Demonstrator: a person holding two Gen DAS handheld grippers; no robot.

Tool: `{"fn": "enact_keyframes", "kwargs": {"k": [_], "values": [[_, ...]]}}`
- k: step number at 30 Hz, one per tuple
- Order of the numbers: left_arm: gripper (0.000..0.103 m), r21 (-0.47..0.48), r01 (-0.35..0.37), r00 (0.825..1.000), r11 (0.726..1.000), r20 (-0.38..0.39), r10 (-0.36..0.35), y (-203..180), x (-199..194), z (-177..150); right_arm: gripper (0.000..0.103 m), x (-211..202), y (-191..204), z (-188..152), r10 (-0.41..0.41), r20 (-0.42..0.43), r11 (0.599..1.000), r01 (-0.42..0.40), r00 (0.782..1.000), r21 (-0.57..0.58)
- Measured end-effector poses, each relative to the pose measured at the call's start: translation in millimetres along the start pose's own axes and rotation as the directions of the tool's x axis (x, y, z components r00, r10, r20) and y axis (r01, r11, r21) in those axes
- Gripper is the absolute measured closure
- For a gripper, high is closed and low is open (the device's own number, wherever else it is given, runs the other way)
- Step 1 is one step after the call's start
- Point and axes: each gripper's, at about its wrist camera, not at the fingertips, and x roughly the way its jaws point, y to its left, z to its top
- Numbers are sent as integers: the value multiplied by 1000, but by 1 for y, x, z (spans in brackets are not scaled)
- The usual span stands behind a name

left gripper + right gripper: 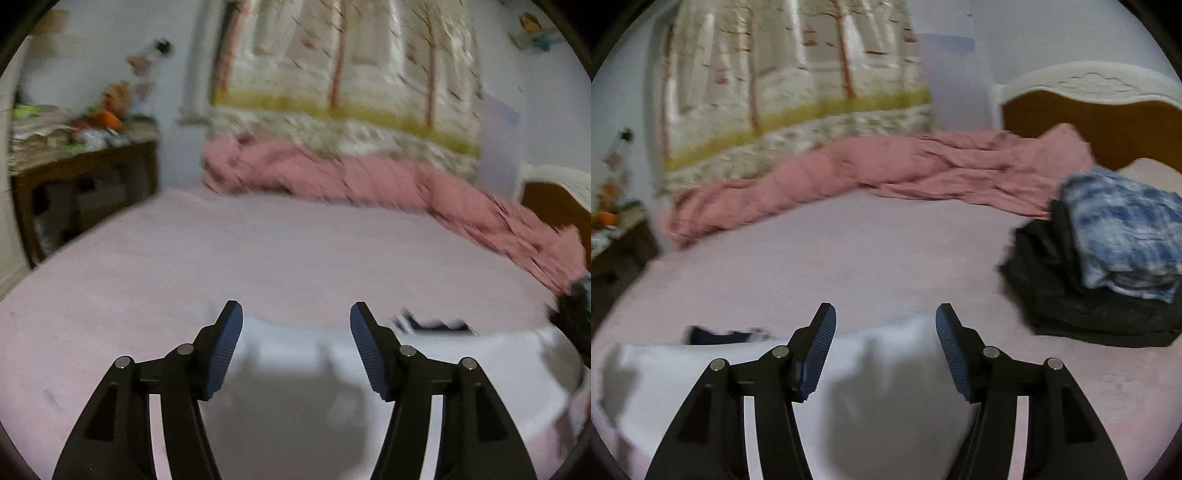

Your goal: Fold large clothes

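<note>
The white garment (369, 387) lies flat on the pink bed (258, 258) under both claws; the left gripper (296, 350) and right gripper (885, 352) gape wide, holding nothing. A folded blue-white piece (1123, 236) sits on dark clothes (1071, 306) nearby, beside the pink quilt (886, 166). Everything is motion-blurred

A home bedroom: bed (849, 251), headboard (1100, 85), rumpled pink quilt (886, 162).
</note>
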Motion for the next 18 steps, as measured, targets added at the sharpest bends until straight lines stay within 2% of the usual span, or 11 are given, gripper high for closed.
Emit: {"fn": "enact_keyframes", "kwargs": {"k": [2, 3, 5, 7, 8, 9, 10, 11, 13, 14, 18], "values": [[68, -12, 125, 987, 992, -98, -125, -16, 9, -5, 44, -6, 14, 0, 61, -20, 998, -61, 998, 9], [72, -21, 169, 975, 985, -147, -170, -23, 14, -9, 44, -9, 22, -1, 118, -36, 993, -117, 992, 22], [77, -24, 233, 947, 972, -220, -232, -42, 23, -18, 49, -7, 39, -7, 259, -102, 966, -254, 961, 54], [78, -12, 232, 940, 973, -255, -227, -58, 28, -26, 59, 3, 58, -15, 322, -182, 947, -316, 929, 63], [79, 5, 226, 938, 974, -271, -216, -65, 33, -31, 70, 11, 68, -22, 327, -231, 945, -323, 916, 56], [79, 21, 223, 935, 975, -287, -207, -71, 37, -36, 84, 23, 82, -32, 309, -305, 949, -314, 901, 34], [81, 34, 217, 931, 976, -309, -196, -76, 44, -42, 94, 33, 90, -42, 285, -366, 954, -301, 886, 14], [81, 42, 207, 923, 977, -341, -181, -78, 53, -49, 100, 47, 98, -53, 263, -436, 956, -292, 861, 1], [83, 57, 194, 906, 979, -393, -156, -84, 68, -60, 101, 67, 104, -71, 254, -515, 957, -291, 819, 9], [84, 80, 186, 910, 979, -389, -141, -86, 72, -62, 101, 75, 105, -78, 240, -532, 961, -276, 812, 12], [84, 63, 193, 927, 979, -340, -161, -83, 77, -58, 101, 82, 108, -77, 248, -508, 955, -296, 825, -15]]}}
